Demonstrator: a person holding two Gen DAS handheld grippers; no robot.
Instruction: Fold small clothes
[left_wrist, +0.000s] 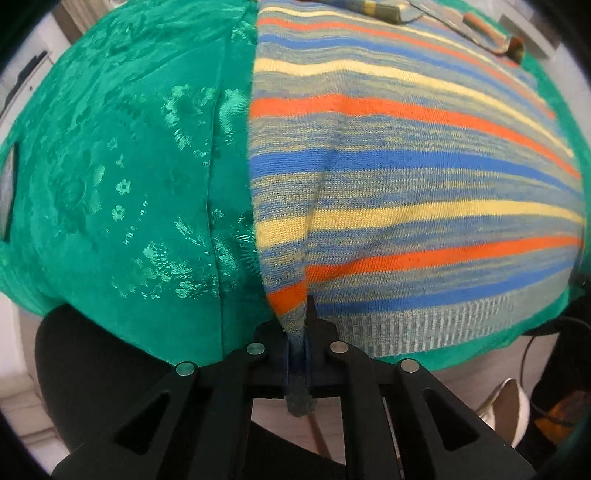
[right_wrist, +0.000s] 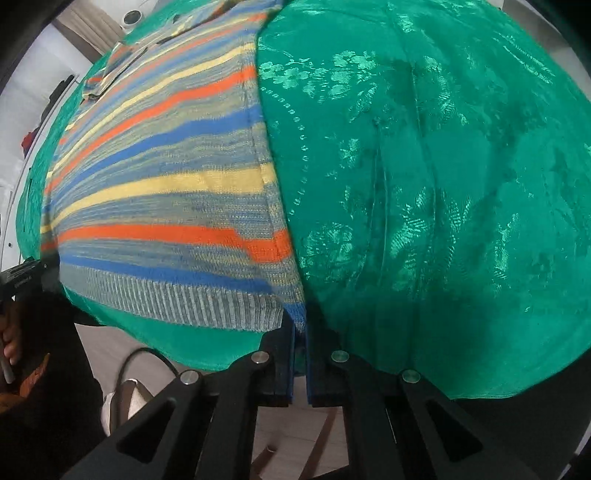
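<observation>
A striped knit top (left_wrist: 406, 177) in orange, blue, yellow and grey lies flat on a green patterned cloth (left_wrist: 122, 177). My left gripper (left_wrist: 300, 332) is shut on the top's near left hem corner, and the knit bunches up between the fingers. In the right wrist view the same top (right_wrist: 166, 206) lies to the left on the green cloth (right_wrist: 443, 184). My right gripper (right_wrist: 298, 332) is shut on the top's near right hem corner.
The green cloth covers the table and hangs over its near edge. Below the edge are a light floor, a dark cable (right_wrist: 140, 354) and a white object (left_wrist: 506, 406). The person's hand on the left gripper's handle (right_wrist: 11, 332) shows at far left.
</observation>
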